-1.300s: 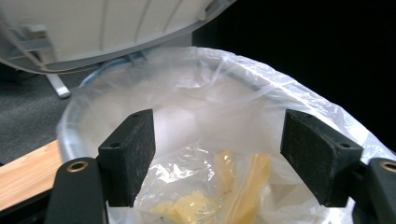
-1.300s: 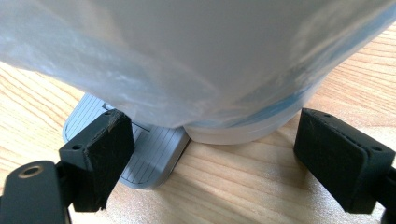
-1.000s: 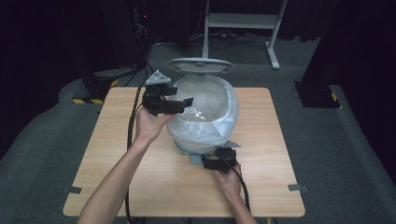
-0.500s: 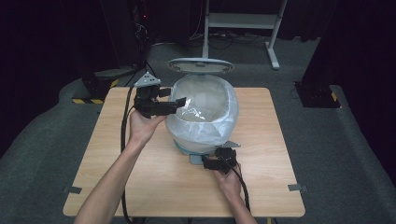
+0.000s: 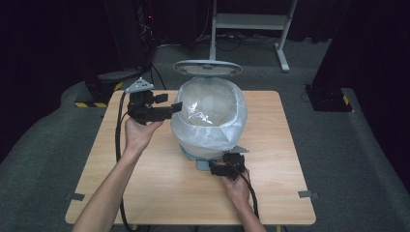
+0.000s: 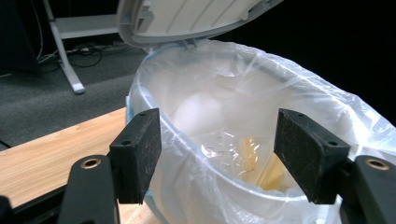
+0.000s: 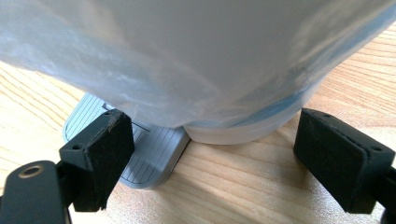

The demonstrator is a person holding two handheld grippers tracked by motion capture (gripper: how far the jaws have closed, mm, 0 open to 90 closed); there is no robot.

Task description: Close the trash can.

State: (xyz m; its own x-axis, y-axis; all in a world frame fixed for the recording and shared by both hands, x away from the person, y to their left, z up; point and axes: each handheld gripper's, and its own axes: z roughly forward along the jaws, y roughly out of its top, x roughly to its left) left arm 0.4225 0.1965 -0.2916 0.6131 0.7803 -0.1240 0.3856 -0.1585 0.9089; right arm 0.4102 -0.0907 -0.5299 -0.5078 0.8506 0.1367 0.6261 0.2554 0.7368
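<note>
A pedal bin (image 5: 208, 140) lined with a white plastic bag (image 6: 243, 88) stands mid-table, its grey lid (image 5: 208, 67) tipped up at the back. My left gripper (image 5: 169, 102) hovers just left of the bin's rim. In the left gripper view this gripper (image 6: 224, 158) is open; its jaws have just been closing a little, with only the bag's rim beyond them. Inside the bag lie a white lump (image 6: 196, 116) and something yellowish (image 6: 261, 168). My right gripper (image 5: 216, 168) is open low at the bin's front, one pad (image 7: 100, 154) over the grey ribbed pedal (image 7: 149, 163).
The wooden table (image 5: 145, 193) has bare room to the left, right and front of the bin. A cable (image 5: 118, 140) trails from the left gripper along the forearm. A white desk frame (image 5: 251, 21) stands on the floor behind the table.
My left gripper has slid leftward and slightly down, from over the bin's rim to just beside it. The right gripper has stayed at the pedal.
</note>
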